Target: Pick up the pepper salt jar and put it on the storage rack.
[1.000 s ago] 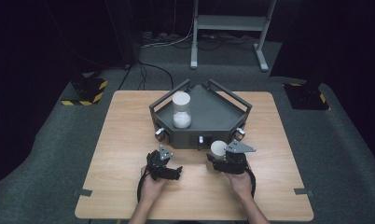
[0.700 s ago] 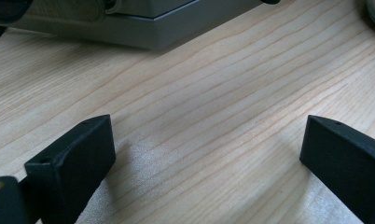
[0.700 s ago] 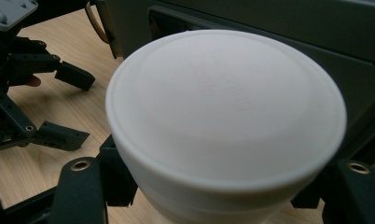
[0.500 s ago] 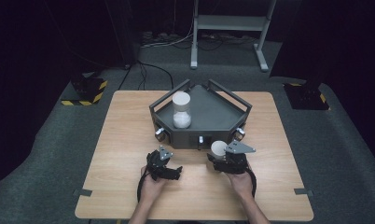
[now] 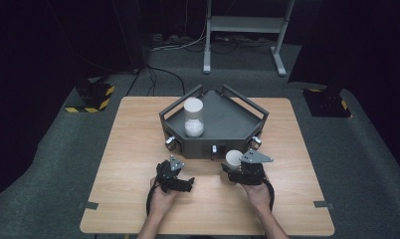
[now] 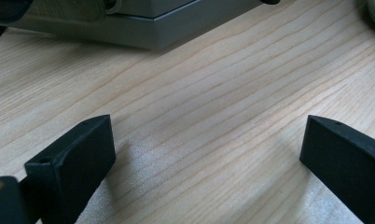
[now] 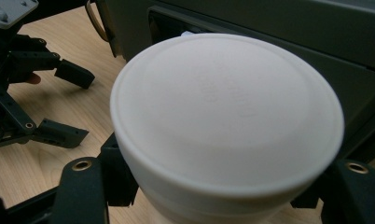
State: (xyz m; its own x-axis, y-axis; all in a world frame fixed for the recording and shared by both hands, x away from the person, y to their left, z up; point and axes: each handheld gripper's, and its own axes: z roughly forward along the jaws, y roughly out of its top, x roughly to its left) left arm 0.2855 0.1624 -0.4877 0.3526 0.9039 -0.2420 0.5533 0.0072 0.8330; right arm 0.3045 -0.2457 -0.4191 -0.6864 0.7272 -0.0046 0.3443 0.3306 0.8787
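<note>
**Inspector:** Jar (image 7: 225,126) status?

**Assistant:** White-lidded, on the table (image 5: 138,134), near edge of the grey tray (image 5: 233,119). Right gripper (image 5: 236,168) clamped on it; not lifted. Left gripper (image 5: 184,183) jaws apart, idle.

**Inspector:** Outstanding?

**Assistant:** Likely placing it beside the second jar (image 5: 193,117).

High view: from above, far, looks down on the counter (image 5: 138,149).
Gripper views: very low, close.
Shared: counter wood, grey tray (image 5: 223,122).

Table lit from above, surroundings dark, close-ups soft.
</note>
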